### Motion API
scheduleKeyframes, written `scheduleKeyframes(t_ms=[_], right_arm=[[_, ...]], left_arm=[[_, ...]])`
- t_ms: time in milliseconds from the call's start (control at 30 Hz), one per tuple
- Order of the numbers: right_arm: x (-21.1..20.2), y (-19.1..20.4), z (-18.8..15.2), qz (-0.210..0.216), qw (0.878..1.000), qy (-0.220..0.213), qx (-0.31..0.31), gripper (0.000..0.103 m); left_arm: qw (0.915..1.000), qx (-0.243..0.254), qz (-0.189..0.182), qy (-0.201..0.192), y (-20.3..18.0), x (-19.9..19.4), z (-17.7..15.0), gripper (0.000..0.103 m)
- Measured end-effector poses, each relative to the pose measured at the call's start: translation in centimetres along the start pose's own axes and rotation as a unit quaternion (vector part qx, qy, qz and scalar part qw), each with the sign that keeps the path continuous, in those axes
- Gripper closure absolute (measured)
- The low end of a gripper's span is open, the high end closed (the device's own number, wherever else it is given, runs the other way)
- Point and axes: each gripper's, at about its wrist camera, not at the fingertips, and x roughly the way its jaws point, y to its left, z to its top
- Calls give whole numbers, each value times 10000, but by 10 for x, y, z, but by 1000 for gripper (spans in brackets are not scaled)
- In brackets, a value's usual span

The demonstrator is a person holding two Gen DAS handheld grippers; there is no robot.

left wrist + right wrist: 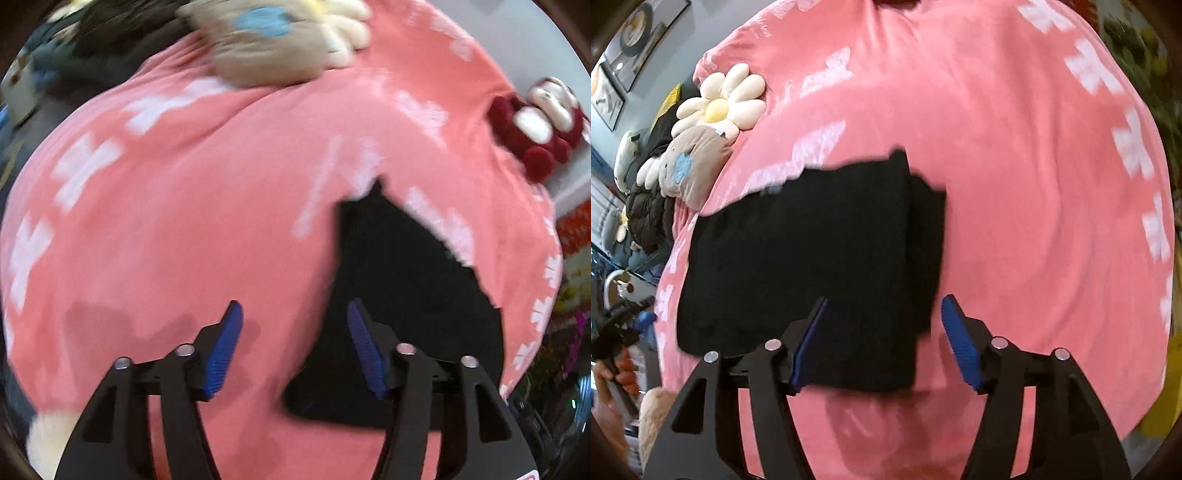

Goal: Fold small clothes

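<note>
Only one black garment [812, 258] lies folded on the pink flower-print blanket [1015, 221], with two plush toys, a daisy [720, 101] and a grey pillow [698, 162], at the blanket's edge. Both grippers hover above it empty: the left gripper [295, 350] and the right gripper [882, 343] each have their blue-padded fingers spread wide. Framed pictures [631, 37] hang on the grey wall beyond.

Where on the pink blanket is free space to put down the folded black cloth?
The pink blanket is bare to the right of the black garment, up to its white-patterned border, and also below it. It is crowded at the far left, where the daisy cushion and grey plush pillow lie.
</note>
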Motion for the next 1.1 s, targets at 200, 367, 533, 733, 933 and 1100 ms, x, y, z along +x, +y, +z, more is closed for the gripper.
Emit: scheduleKeyframes(t_ms=[200, 367, 533, 733, 933, 1100], right_arm=[[61, -15, 53, 91, 9989, 198, 410, 37], [81, -2, 73, 63, 9996, 234, 112, 101], [30, 16, 94, 261, 9961, -810, -227, 100], [72, -19, 78, -152, 9992, 15, 373, 82], [17, -22, -10, -94, 9995, 100, 294, 49], [21, -29, -69, 183, 9958, 481, 753, 33]], left_arm=[[9971, 739, 45, 165, -54, 77, 62, 26], [9948, 816, -208, 576, -65, 123, 84, 101], [9909, 1193, -530, -333, -92, 81, 106, 100], [9910, 1178, 559, 305, -75, 117, 95, 74], [9967, 672, -294, 361, -12, 50, 30, 33], [9933, 159, -604, 968, 17, 54, -30, 33]])
